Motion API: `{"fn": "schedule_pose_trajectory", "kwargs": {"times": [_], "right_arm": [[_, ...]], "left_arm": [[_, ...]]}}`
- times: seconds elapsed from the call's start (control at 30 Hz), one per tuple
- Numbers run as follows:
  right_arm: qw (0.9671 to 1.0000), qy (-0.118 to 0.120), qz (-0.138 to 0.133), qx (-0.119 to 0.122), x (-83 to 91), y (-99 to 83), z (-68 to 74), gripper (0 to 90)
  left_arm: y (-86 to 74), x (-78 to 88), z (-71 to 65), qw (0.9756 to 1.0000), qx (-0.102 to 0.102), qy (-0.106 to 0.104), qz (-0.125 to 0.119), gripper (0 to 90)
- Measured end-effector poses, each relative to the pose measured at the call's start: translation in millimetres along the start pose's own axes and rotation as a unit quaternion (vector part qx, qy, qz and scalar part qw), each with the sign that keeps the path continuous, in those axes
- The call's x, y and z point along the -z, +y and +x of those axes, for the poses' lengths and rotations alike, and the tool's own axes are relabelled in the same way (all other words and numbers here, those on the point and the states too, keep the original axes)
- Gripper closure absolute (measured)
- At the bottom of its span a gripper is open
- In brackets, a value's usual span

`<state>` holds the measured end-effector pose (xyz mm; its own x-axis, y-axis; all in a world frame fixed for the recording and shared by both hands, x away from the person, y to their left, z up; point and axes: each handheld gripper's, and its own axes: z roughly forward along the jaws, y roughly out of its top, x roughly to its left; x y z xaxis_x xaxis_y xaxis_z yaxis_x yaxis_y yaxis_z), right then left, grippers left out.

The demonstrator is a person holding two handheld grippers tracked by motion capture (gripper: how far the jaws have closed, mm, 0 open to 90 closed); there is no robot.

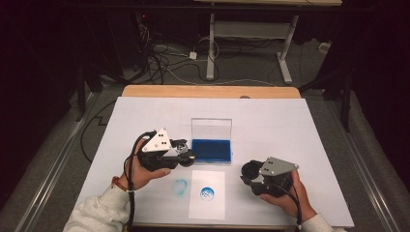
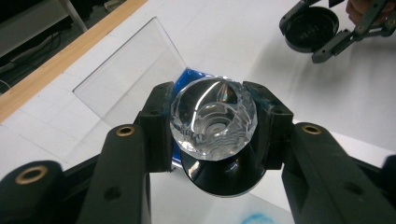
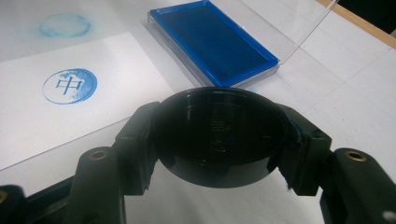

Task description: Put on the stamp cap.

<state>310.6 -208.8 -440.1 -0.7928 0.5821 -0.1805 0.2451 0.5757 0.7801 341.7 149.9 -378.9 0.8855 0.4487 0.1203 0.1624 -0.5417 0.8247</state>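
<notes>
The left gripper (image 2: 214, 122) clamped a round clear-handled black stamp (image 2: 214, 119) mid-frame beside the blue ink pad (image 1: 211, 150); the right gripper (image 3: 219, 140) pinched its black cap (image 3: 219, 135), best aligned squarely before capping

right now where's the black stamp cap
In the high view it is at the table's right, clamped in the right claw, right of the stamped paper. The black stamp cap sits between that claw's jaws, near the blue ink pad.
</notes>
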Motion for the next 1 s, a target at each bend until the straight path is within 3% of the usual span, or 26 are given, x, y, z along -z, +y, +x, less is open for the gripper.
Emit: {"fn": "schedule_pose_trajectory", "kwargs": {"times": [0.43, 0.9, 1.0], "right_arm": [[0.9998, 0.017, -0.015, -0.002, -12.8, 19.3, -2.9, 38.7], [0.9983, 0.043, -0.037, 0.017, -42.3, 52.2, 12.0, 38.7], [0.9978, 0.048, -0.044, 0.012, -49.0, 57.4, 14.5, 38.7]], "left_arm": [[19.7, -9.4, -5.5, 0.9996, -0.011, -0.018, -0.02, 55.1], [38.0, -16.6, -9.6, 0.998, -0.009, -0.036, -0.052, 55.1], [39.8, -18.6, -10.9, 0.9977, -0.009, -0.04, -0.054, 55.1]]}}
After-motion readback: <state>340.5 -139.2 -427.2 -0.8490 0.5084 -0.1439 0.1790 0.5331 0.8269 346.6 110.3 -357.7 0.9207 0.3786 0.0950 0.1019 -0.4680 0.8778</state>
